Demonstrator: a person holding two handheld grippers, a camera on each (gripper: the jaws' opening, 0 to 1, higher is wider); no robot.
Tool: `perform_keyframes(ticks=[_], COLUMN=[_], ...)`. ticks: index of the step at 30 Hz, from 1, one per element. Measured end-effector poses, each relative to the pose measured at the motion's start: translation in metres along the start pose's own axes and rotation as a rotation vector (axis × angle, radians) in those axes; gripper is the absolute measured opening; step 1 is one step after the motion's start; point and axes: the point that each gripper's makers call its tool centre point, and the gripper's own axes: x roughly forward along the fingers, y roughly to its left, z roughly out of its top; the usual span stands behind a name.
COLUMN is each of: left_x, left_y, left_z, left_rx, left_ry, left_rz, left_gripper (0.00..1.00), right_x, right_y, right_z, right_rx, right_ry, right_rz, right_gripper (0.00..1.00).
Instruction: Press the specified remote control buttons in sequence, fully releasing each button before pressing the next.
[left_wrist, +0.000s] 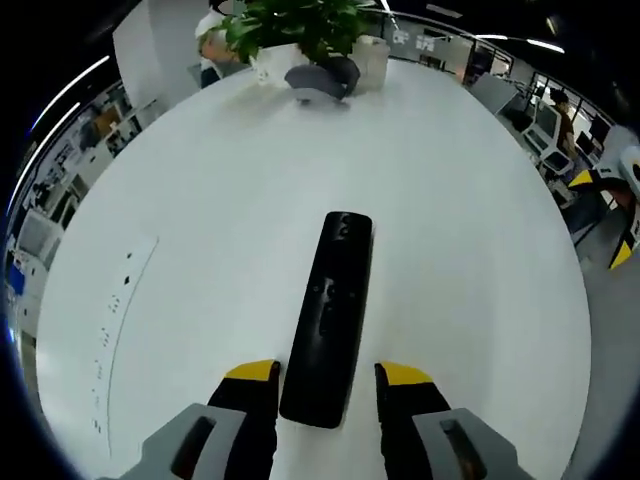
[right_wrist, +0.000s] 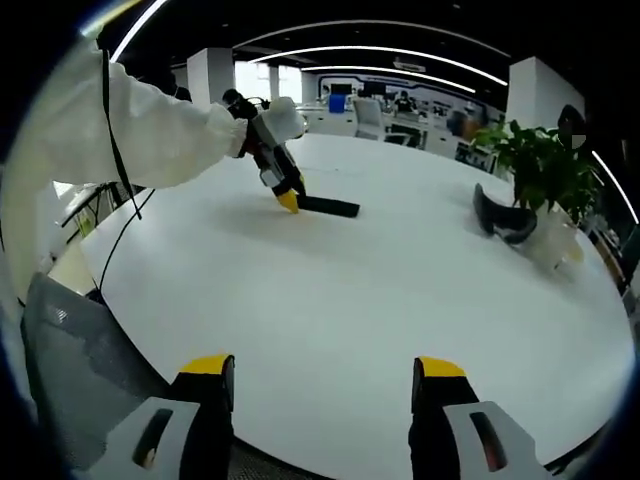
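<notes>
Left hand-held gripper (left_wrist: 327, 392) straddles the black remote (left_wrist: 329, 316) on the white table (left_wrist: 200, 230), jaws spread; right hand-held gripper (right_wrist: 320, 385) hangs spread too.

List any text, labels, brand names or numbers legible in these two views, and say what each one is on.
No text can be read in either view.
Remote control: its button markings are too small and dark to read.
White table: a row of small dark marks near its edge, too small to read.
Blue screens or signs in the background: blurred, not readable.
Left claw and right claw: no lettering visible.
</notes>
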Motion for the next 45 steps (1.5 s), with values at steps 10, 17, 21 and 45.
perform_keyframes(ticks=[10, 17, 21, 45], left_x=[0.002, 0.004, 0.004, 0.004], left_y=[-0.007, -0.004, -0.006, -0.057], left_z=[0.003, 0.003, 0.002, -0.007], left_rx=[0.080, 0.081, 0.074, 0.149], left_ry=[0.021, 0.040, 0.054, 0.131], left_rz=[-0.022, -0.022, -0.012, -0.035], left_gripper=[0.24, 0.23, 0.23, 0.23], right_x=[-0.002, -0.003, -0.003, -0.001], right_y=[-0.002, -0.004, -0.004, -0.003], right_z=[0.004, 0.007, 0.007, 0.013], right_rx=[-0.003, 0.010, 0.012, 0.031], right_ry=[-0.021, -0.036, -0.038, -0.043], right_rz=[-0.009, -0.010, -0.012, 0.029], right_gripper=[0.71, 0.70, 0.71, 0.72])
